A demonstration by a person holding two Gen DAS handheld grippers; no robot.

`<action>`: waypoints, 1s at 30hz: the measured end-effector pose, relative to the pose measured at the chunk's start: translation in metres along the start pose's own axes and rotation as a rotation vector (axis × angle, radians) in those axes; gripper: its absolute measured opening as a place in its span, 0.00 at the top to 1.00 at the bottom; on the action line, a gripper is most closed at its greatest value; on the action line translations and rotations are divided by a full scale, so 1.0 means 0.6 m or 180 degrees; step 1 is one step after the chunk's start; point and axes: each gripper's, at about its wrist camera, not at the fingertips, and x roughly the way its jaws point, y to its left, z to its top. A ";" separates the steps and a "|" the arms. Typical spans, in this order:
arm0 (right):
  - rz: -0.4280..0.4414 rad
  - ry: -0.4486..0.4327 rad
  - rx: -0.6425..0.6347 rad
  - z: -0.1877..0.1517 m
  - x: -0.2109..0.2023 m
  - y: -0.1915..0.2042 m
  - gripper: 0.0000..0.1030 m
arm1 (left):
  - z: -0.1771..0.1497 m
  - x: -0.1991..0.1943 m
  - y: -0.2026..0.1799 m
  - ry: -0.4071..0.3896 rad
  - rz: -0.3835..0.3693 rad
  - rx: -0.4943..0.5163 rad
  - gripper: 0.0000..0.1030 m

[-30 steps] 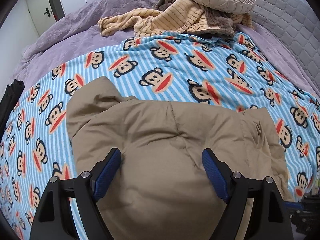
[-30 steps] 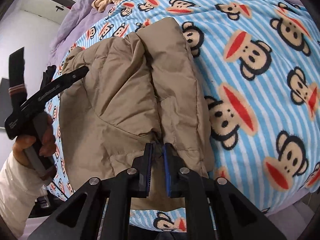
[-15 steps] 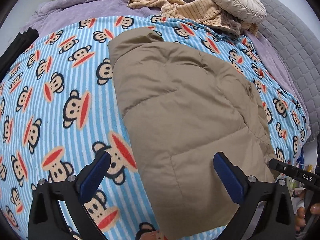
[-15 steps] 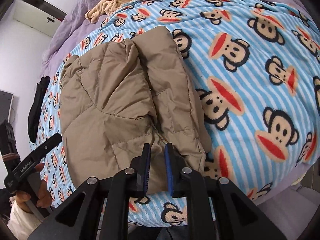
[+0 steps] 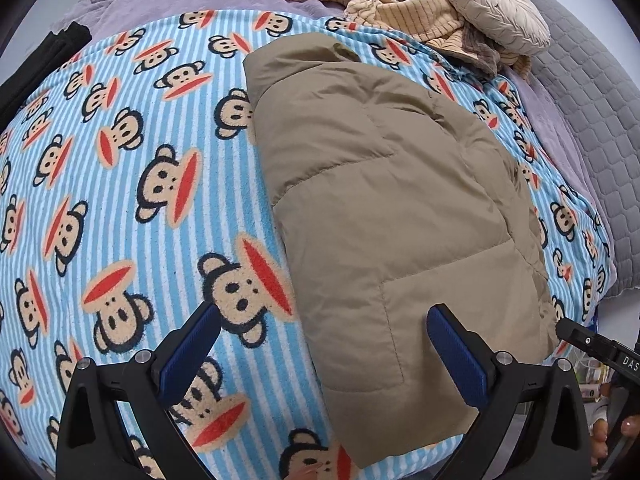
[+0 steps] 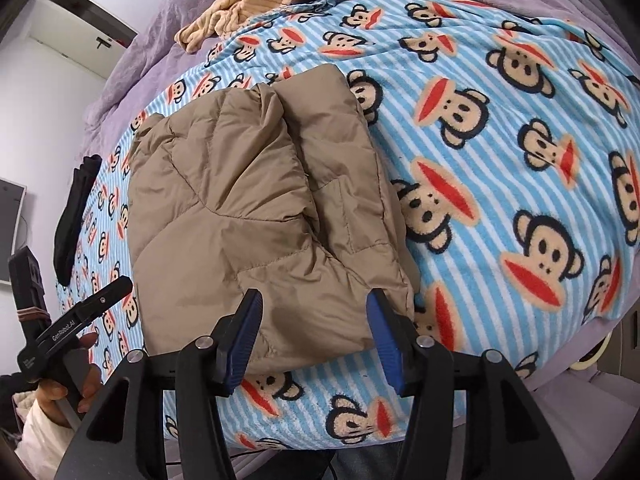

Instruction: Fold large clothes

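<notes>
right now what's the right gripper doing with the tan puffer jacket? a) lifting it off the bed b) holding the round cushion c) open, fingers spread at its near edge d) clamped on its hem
c: the right gripper has its fingers apart over the near edge of the jacket, which lies folded on the monkey blanket.

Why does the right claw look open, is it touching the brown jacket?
Cannot tell. In the right wrist view the right claw is open around the brown jacket's near edge, but contact or a gap isn't plain.
</notes>
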 end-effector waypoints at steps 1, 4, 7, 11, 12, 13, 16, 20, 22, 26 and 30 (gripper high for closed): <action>0.0005 0.0015 -0.0042 0.008 0.001 -0.002 0.34 | 0.002 0.005 0.001 0.0027 0.0009 -0.0050 0.00; 0.0006 0.0057 -0.0124 0.038 0.010 -0.012 0.20 | 0.011 0.014 0.004 0.0083 -0.0087 -0.0235 0.00; 0.0031 0.0129 -0.0135 0.073 0.022 -0.027 0.20 | 0.020 0.024 0.001 0.0122 -0.0133 -0.0346 0.00; 0.0117 0.0293 -0.0157 0.110 0.051 -0.049 0.19 | 0.030 0.040 0.000 0.0151 -0.0215 -0.0423 0.00; 0.0137 0.0336 -0.0162 0.118 0.058 -0.054 0.19 | 0.033 0.044 0.000 0.0164 -0.0232 -0.0447 0.00; 0.0173 0.0379 -0.0159 0.124 0.065 -0.059 0.19 | 0.035 0.047 0.000 0.0175 -0.0258 -0.0472 0.00; 0.0349 0.0449 -0.0127 0.138 0.080 -0.069 0.18 | 0.040 0.054 0.002 0.0182 -0.0351 -0.0517 0.00; 0.0516 0.0542 -0.0181 0.152 0.100 -0.062 0.17 | 0.049 0.071 0.010 0.0253 -0.0569 -0.0645 0.00; 0.0555 0.0587 -0.0252 0.157 0.112 -0.057 0.17 | 0.053 0.080 0.013 0.0294 -0.0645 -0.0693 0.00; 0.0411 0.0639 -0.0359 0.170 0.140 -0.052 0.17 | 0.059 0.092 0.014 0.0327 -0.0711 -0.0703 0.00; 0.0518 0.0740 -0.0277 0.188 0.165 -0.056 0.17 | 0.068 0.102 0.010 0.0349 -0.0789 -0.0704 0.00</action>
